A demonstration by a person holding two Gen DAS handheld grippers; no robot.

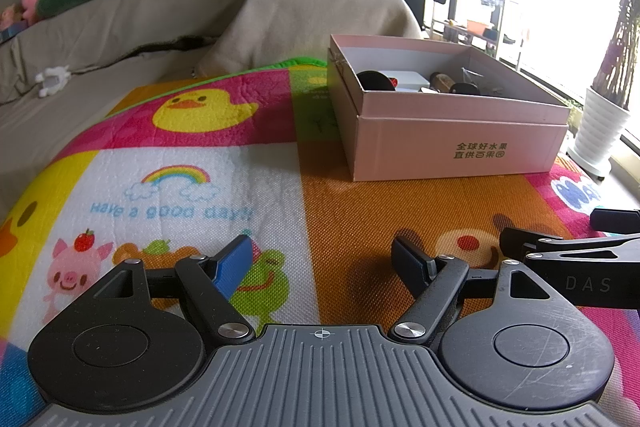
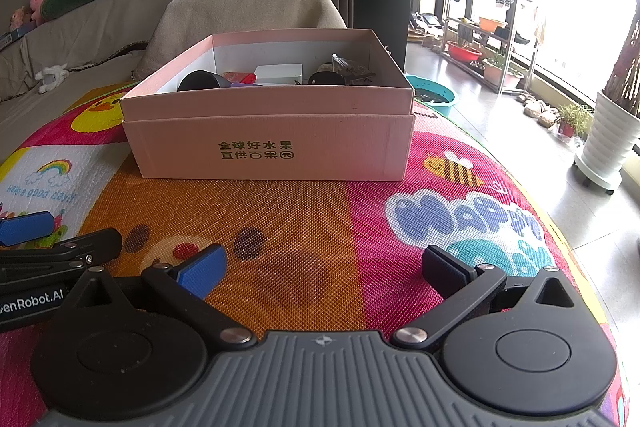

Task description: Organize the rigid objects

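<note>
A pink cardboard box (image 2: 272, 155) with green Chinese print stands open on the colourful play mat; it also shows in the left wrist view (image 1: 460, 151). Inside lie a black round object (image 2: 200, 81), a white box (image 2: 280, 71), something red (image 2: 240, 77) and other dark small items (image 2: 326, 78). My left gripper (image 1: 324, 259) is open and empty, low over the mat, left of and in front of the box. My right gripper (image 2: 324, 267) is open and empty, directly in front of the box. Each gripper shows at the edge of the other's view.
The play mat (image 2: 304, 227) covers a low surface. A sofa with a beige cover (image 1: 160, 27), cushions and plush toys is behind. To the right is tiled floor with a white plant pot (image 2: 608, 143), a teal basin (image 2: 434, 95) and a shelf rack (image 2: 488, 39).
</note>
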